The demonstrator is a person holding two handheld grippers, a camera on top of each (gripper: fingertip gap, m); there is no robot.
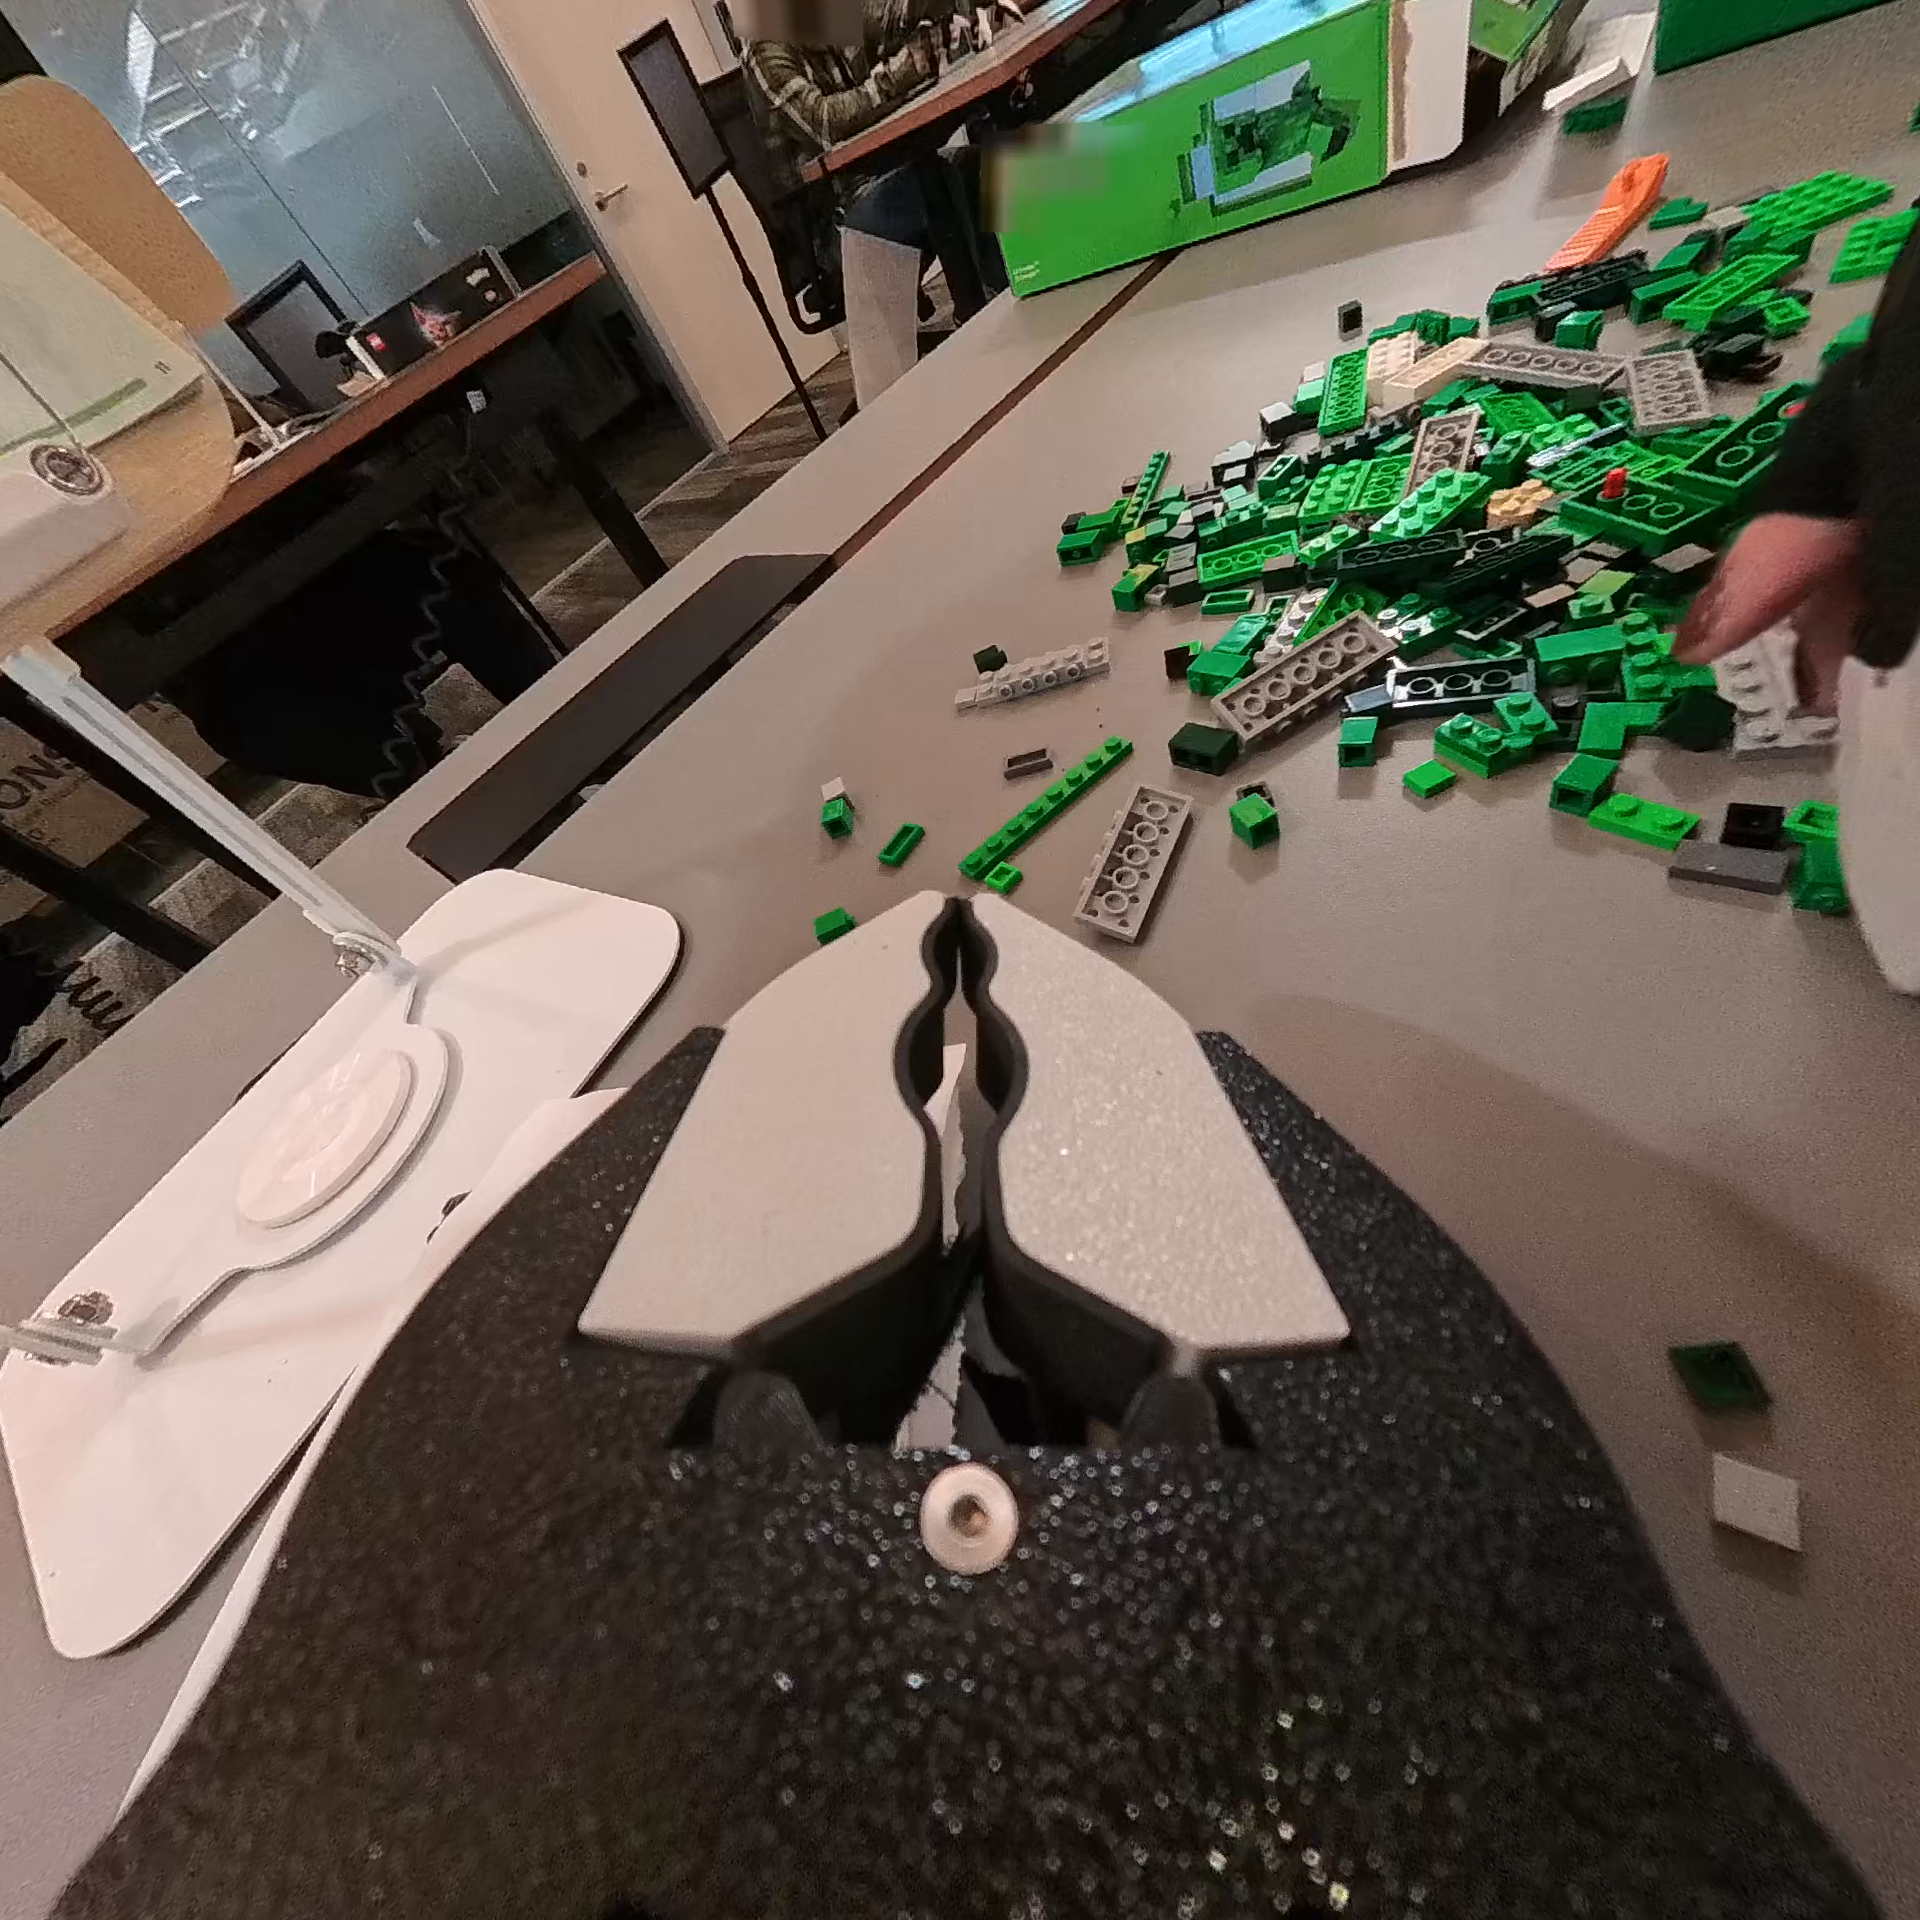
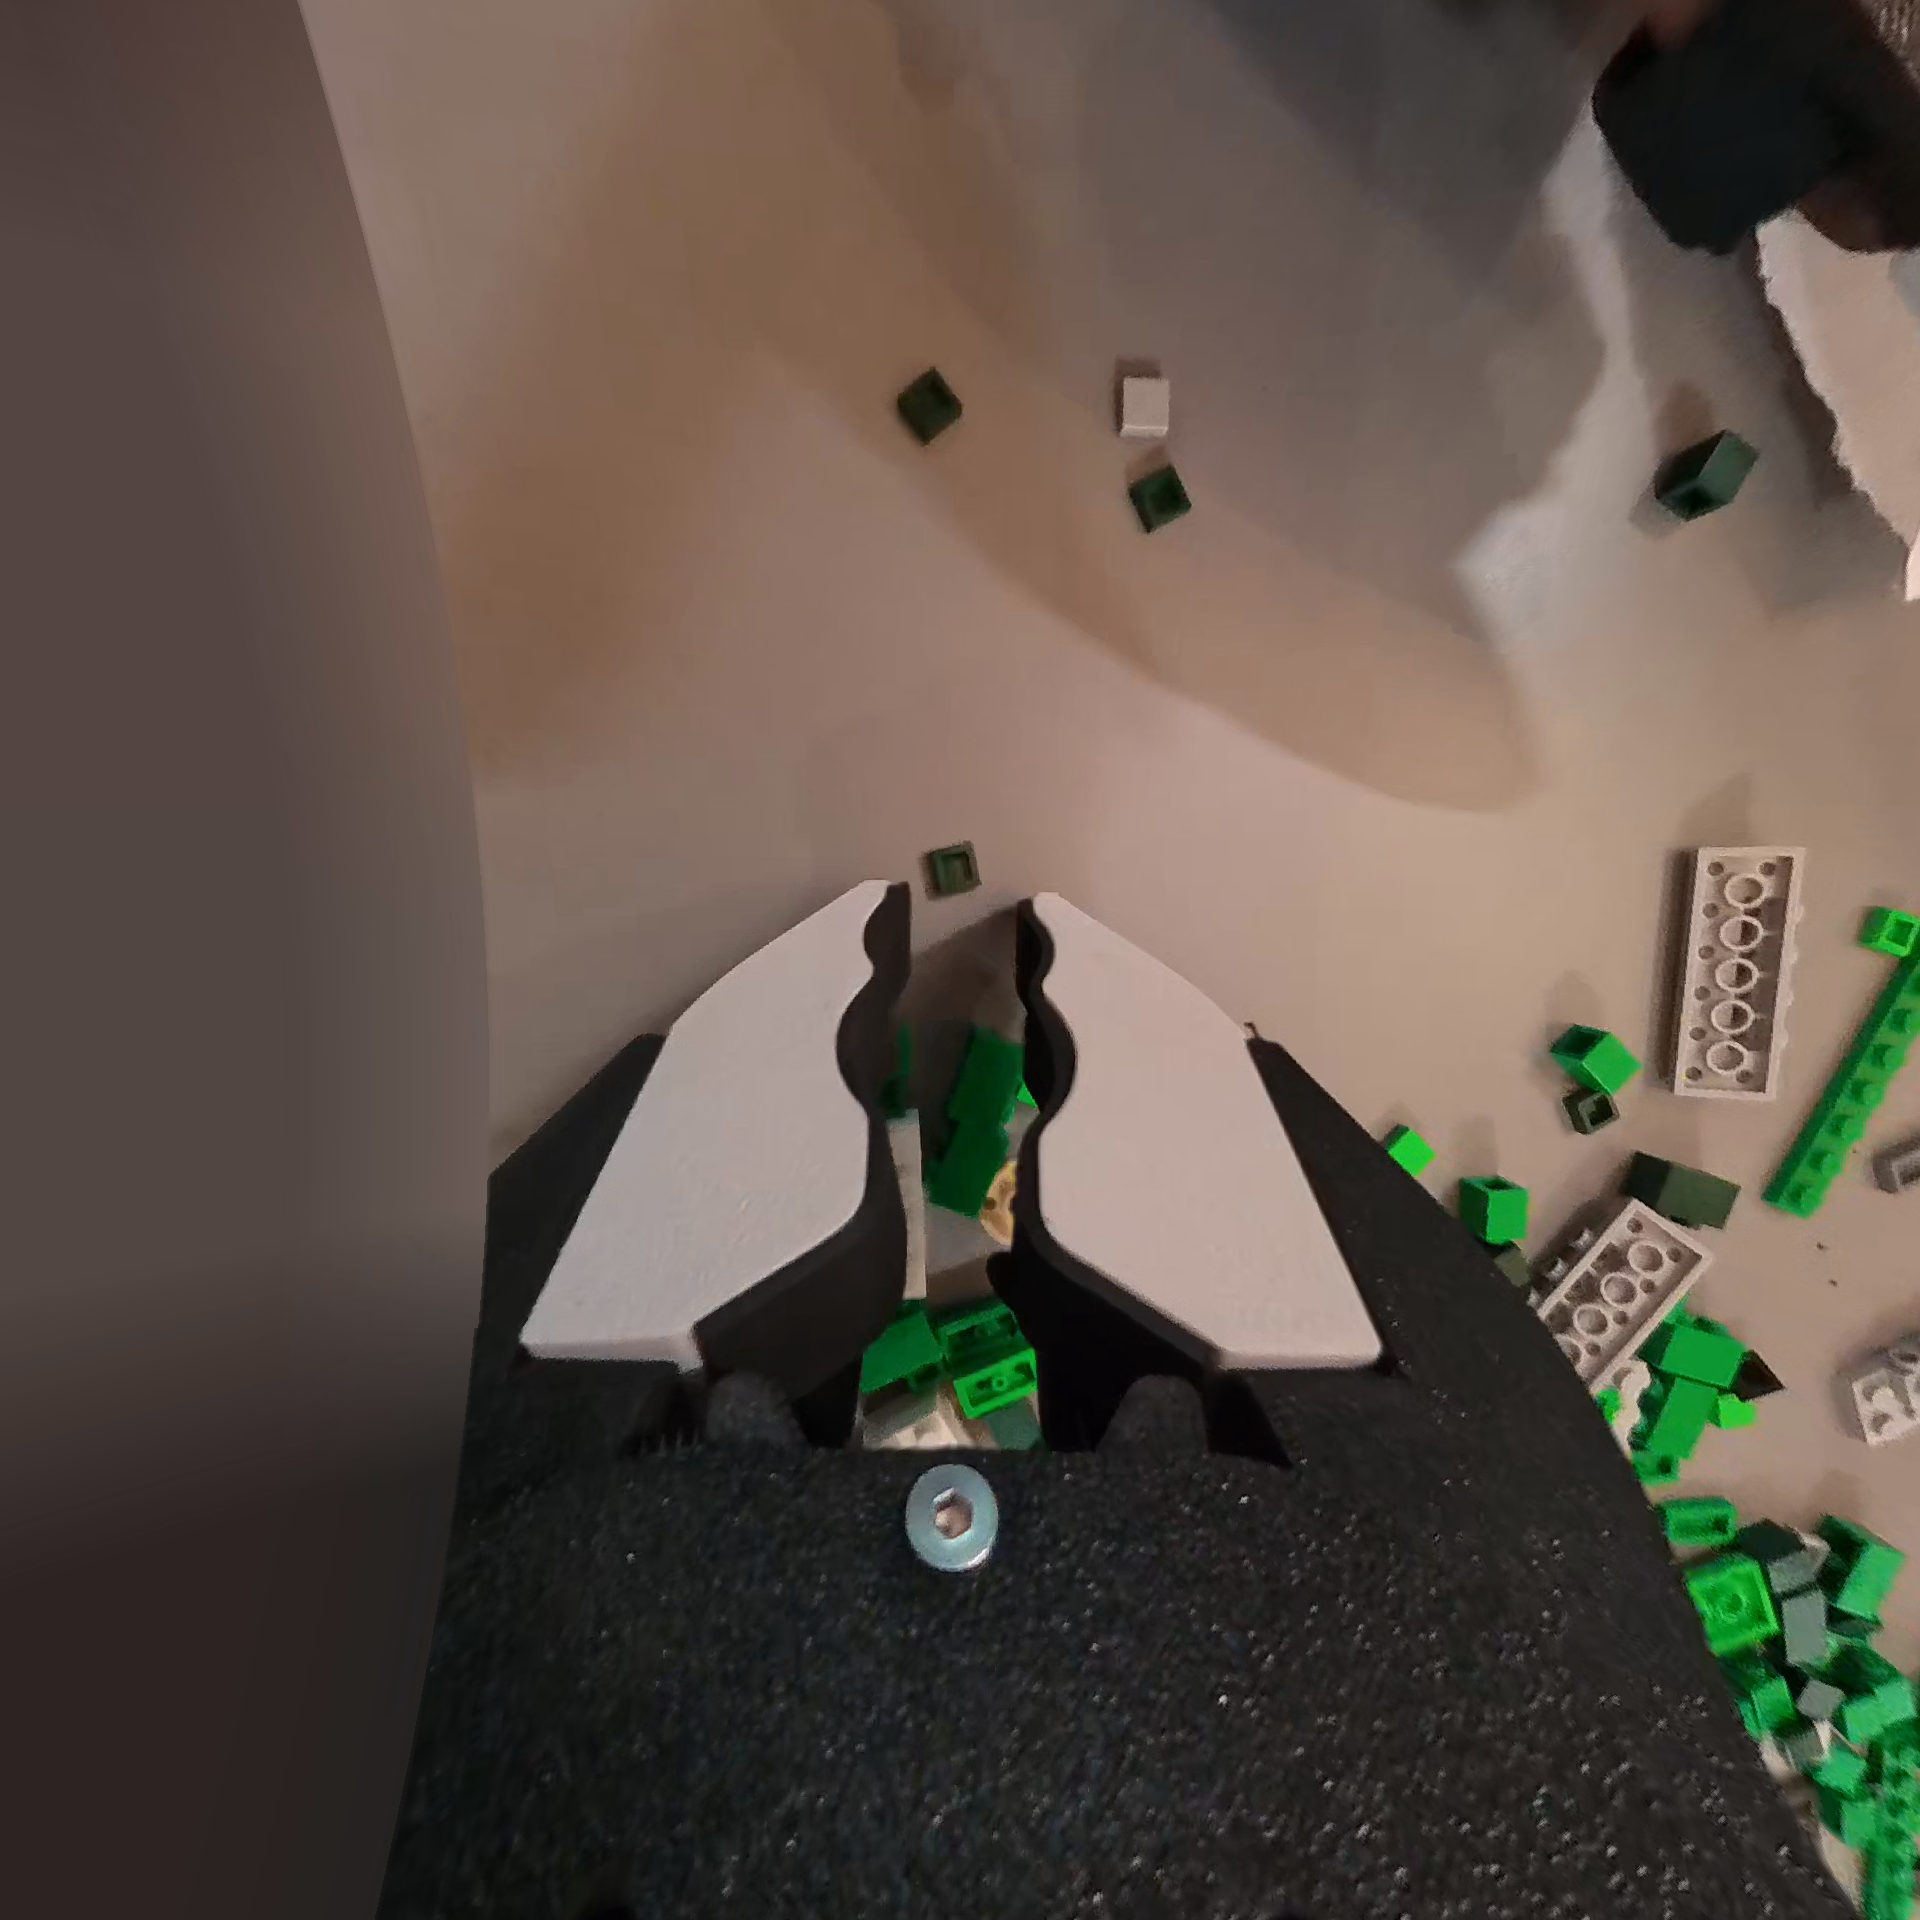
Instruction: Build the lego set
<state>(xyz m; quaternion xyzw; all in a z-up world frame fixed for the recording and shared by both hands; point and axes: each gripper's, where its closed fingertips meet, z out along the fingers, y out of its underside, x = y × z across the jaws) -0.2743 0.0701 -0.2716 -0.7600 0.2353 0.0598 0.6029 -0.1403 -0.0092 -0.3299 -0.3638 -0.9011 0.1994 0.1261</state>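
A large pile of loose green, dark green and grey lego pieces (image 1: 1507,520) lies on the grey table (image 1: 1455,1143). My left gripper (image 1: 961,912) is shut and empty, held above the table short of the pile. An upside-down grey plate (image 1: 1135,862) and a long green plate (image 1: 1044,808) lie just beyond its tips. My right gripper (image 2: 966,899) is open and points down at the table. Green pieces (image 2: 977,1122) on the table show through the gap between its fingers. A small dark green piece (image 2: 953,868) lies just past its tips.
A white stand base (image 1: 312,1195) sits to the left of my left gripper. A green set box (image 1: 1195,156) and an orange tool (image 1: 1616,213) lie at the back. A person's hand (image 1: 1766,592) reaches over the pile. Stray tiles (image 2: 928,405) dot the bare table. The gap from one gripper's tips to the other's is roughly 15 cm. Measured from the fingertips, the upside-down grey plate (image 1: 1135,862) is 8 cm or so from the left gripper and 12 cm from the right. It turns up in the right wrist view (image 2: 1732,962) as well.
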